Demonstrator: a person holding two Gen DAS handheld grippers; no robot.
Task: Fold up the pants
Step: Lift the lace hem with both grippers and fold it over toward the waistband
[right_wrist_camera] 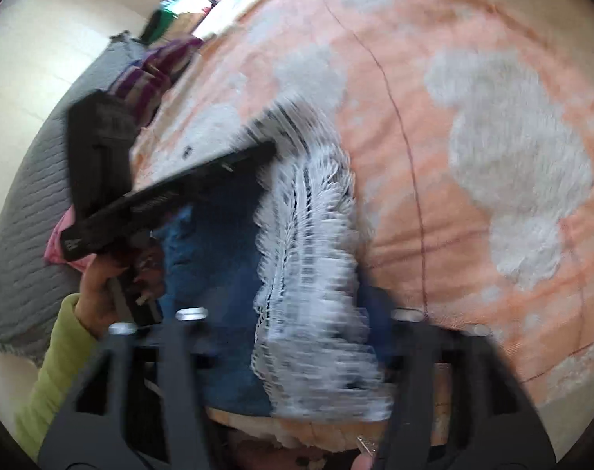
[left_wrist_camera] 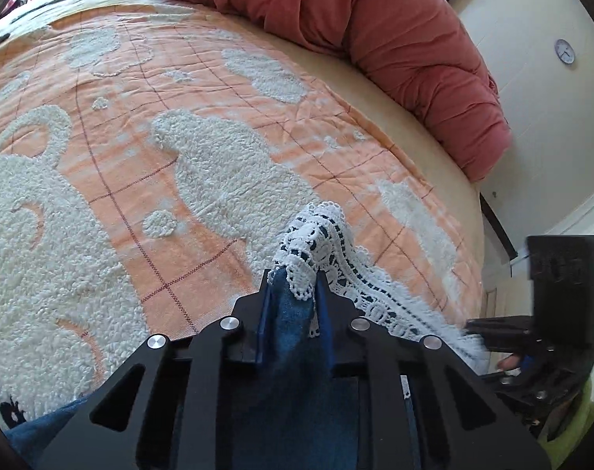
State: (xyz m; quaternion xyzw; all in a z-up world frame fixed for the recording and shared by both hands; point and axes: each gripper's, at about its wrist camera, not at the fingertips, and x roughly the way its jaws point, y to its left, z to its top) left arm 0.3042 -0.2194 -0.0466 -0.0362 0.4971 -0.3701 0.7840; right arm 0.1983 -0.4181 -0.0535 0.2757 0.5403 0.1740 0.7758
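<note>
Blue denim pants with white lace hem (left_wrist_camera: 308, 258) lie on orange-and-white quilted bed (left_wrist_camera: 140, 156). Left gripper (left_wrist_camera: 295, 293) jaws clenched on hem corner. Right gripper (right_wrist_camera: 297, 337) straddles hem; grip unclear through blur. Risk: lace slipping free, skewing fold.

Pants (left_wrist_camera: 297, 329) lay on bed (left_wrist_camera: 112, 180), lower centre of left wrist frame, lace hem (left_wrist_camera: 320, 243) toward frame centre. Bolster (left_wrist_camera: 375, 39) along bed's far edge, upper right. Clock (left_wrist_camera: 565, 51) on wall, right. Left hand-held gripper (left_wrist_camera: 295, 286) at hem; right hand-held gripper (left_wrist_camera: 488, 327) lower right.
</note>
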